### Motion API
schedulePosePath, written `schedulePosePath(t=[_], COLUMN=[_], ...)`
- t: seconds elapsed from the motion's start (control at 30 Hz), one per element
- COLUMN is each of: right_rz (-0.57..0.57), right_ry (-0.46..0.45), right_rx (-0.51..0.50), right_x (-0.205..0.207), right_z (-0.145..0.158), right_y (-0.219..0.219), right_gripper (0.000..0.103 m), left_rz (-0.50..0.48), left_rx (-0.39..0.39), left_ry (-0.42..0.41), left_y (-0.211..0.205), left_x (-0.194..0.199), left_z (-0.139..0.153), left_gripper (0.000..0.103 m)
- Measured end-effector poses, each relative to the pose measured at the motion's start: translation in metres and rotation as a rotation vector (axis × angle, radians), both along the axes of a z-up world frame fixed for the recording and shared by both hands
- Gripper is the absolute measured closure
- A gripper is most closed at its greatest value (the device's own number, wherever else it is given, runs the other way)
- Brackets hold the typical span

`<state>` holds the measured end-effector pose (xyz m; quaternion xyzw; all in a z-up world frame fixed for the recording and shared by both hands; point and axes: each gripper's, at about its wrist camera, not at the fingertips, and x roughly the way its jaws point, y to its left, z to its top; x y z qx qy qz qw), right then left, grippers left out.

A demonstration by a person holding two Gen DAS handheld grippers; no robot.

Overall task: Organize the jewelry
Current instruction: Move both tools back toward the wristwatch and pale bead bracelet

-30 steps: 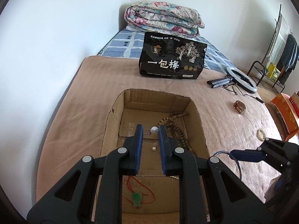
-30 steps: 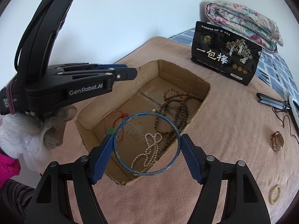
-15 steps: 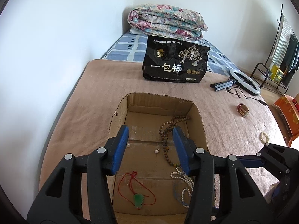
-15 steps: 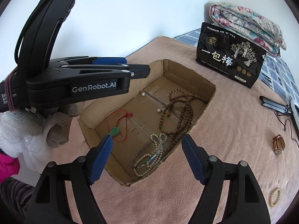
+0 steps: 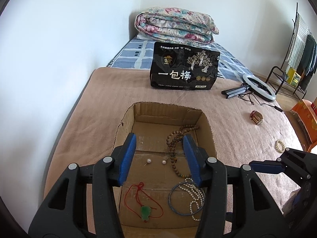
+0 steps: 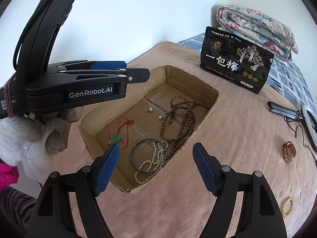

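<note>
Grippers both open and empty: left (image 5: 159, 158) angled down over the box (image 5: 208, 125), right (image 6: 155, 169) wider, bangle (image 6: 147, 154) just ahead.

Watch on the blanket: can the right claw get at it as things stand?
Probably yes. The right claw is open and empty, and the watch lies alone on the blanket, outside the cardboard box. Nothing sits between them; the left claw is over the box.

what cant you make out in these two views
- Cardboard box, left wrist view: near wall hidden behind the left hand-held gripper.
- Watch, right wrist view: dial too small to read.
- Black bag: small print unreadable.
- Clothes rack: cut off by the right edge.
</note>
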<state>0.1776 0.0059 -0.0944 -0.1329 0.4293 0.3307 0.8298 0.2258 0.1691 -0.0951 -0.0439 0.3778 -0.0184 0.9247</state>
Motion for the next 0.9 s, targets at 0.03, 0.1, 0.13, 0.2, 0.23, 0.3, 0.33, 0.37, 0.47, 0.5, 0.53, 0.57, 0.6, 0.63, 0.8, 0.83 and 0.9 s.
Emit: schedulePosePath(t=[0.03,0.1,0.13,0.2,0.23,0.3,0.33,0.37,0.47,0.5,0.53,0.57,0.6,0.63,0.8,0.83,0.9], right_rz=[-0.003,-0.012,-0.018,-0.029,-0.034,-0.045,-0.051,-0.056,-0.079,-0.087,-0.101,-0.117,-0.133,-0.146,-0.223,-0.235,-0.264], right_ry=[-0.002,-0.006,-0.008,-0.012,-0.015,-0.021,-0.023,-0.024,-0.029,-0.030,-0.032,-0.033,-0.032,-0.031,-0.021,-0.021,-0.017], right_rx=[0.000,0.002,0.003,0.006,0.007,0.008,0.010,0.009,0.002,-0.001,-0.005,-0.012,-0.018,-0.024,-0.047,-0.050,-0.055], right_x=[0.000,0.000,0.000,0.000,0.001,0.001,0.002,0.002,0.004,0.005,0.005,0.007,0.008,0.009,0.016,0.017,0.020], right_z=[0.001,0.003,0.004,0.006,0.007,0.010,0.011,0.012,0.013,0.013,0.014,0.014,0.013,0.013,0.012,0.011,0.011], right_y=[-0.002,-0.007,-0.010,-0.015,-0.018,-0.024,-0.029,-0.033,-0.048,-0.053,-0.061,-0.068,-0.075,-0.081,-0.121,-0.128,-0.144], right_gripper=[0.027,0.027,0.027,0.027,0.027,0.027,0.027,0.027,0.027,0.027,0.027,0.027,0.027,0.027,0.027,0.027,0.027], left_rz=[0.000,-0.001,-0.002,-0.004,-0.007,-0.015,-0.020,-0.024,-0.045,-0.053,-0.060,-0.071,-0.082,-0.092,-0.140,-0.151,-0.166], left_rx=[0.001,0.002,0.002,0.005,0.004,0.007,0.012,0.015,0.024,0.028,0.030,0.034,0.043,0.050,0.063,0.065,0.066], left_ry=[-0.003,-0.011,-0.014,-0.020,-0.023,-0.027,-0.029,-0.030,-0.034,-0.034,-0.034,-0.035,-0.037,-0.038,-0.032,-0.030,-0.026], left_y=[-0.001,-0.003,-0.004,-0.007,-0.009,-0.013,-0.016,-0.019,-0.030,-0.034,-0.037,-0.042,-0.047,-0.052,-0.078,-0.085,-0.096], left_x=[0.000,-0.001,-0.002,-0.003,-0.003,-0.005,-0.005,-0.006,-0.006,-0.007,-0.007,-0.008,-0.008,-0.008,-0.007,-0.006,-0.006], left_z=[0.002,0.005,0.006,0.009,0.010,0.012,0.013,0.013,0.015,0.016,0.016,0.016,0.017,0.017,0.017,0.017,0.017], left_gripper=[0.052,0.052,0.052,0.052,0.052,0.052,0.052,0.052,0.052,0.052,0.052,0.052,0.052,0.052,0.052,0.052,0.052])
